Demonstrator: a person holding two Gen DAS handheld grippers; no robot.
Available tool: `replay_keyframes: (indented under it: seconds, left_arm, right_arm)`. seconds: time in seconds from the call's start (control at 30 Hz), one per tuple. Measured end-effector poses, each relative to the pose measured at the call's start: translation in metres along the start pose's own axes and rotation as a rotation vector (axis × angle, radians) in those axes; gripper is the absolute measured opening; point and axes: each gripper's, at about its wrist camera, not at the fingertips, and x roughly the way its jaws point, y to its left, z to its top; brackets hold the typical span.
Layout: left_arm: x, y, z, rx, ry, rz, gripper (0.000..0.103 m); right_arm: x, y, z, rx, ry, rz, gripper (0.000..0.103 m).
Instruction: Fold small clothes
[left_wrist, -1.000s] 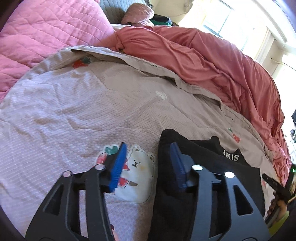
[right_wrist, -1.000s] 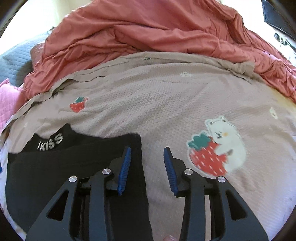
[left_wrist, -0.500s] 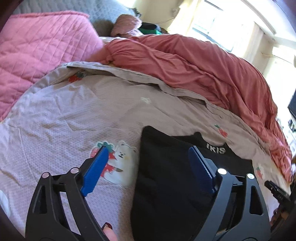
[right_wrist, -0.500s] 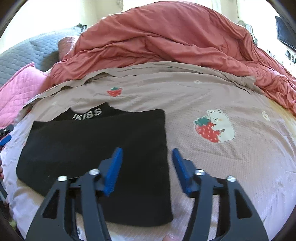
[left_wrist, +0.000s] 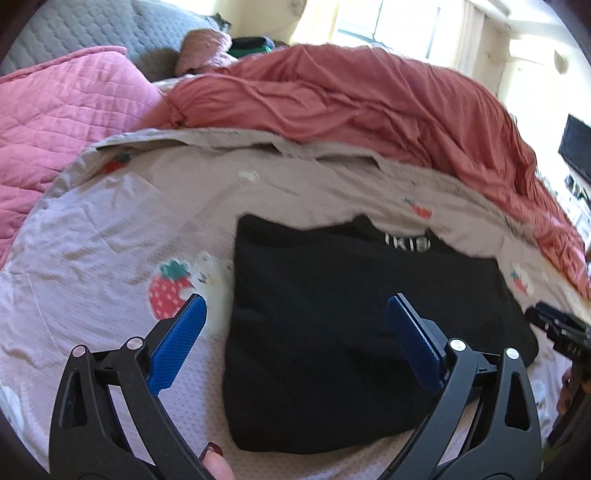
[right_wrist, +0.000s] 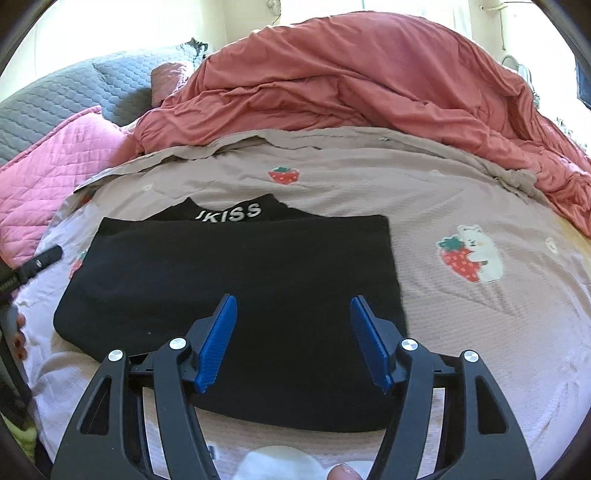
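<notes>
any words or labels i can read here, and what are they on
"JKISS": white letters on the band of the black garment in the right wrist view; the first letter is partly cut off.
Same lettering in the left wrist view: blurred, unreadable.
Small marks on the right tongs' body: too small to read.

Two wrist views over the bed
Both looked steeply down, close (fisheye), sharing the black garment (left_wrist: 362, 332) (right_wrist: 236, 280) from opposite sides.

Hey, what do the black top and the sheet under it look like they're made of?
Black top: looks like soft matte knit, fine ribbed texture, white woven lettering at the collar. Sheet: thin dimpled cotton-like fabric, matte, with printed strawberries and bears; exact fibre can't be told.
</notes>
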Motion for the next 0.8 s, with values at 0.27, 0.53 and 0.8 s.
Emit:
replay_keyframes:
  seconds: [0.27, 0.53, 0.8]
  left_arm:
    - [0.020, -0.023, -0.018, 0.118, 0.079, 0.025, 0.092]
    - [0.037, -0.023, -0.028, 0.124, 0.163, 0.031, 0.092]
    - [0.044, -0.020, -0.032, 0.109, 0.184, 0.028, 0.093]
  right_arm:
    - [0.011, 0.010, -0.005, -0.017, 0.041, 0.002, 0.063]
    - [0.025, 0.002, -0.016, -0.020, 0.105, -0.029, 0.081]
    - [0.036, -0.010, -0.033, -0.024, 0.145, -0.076, 0.081]
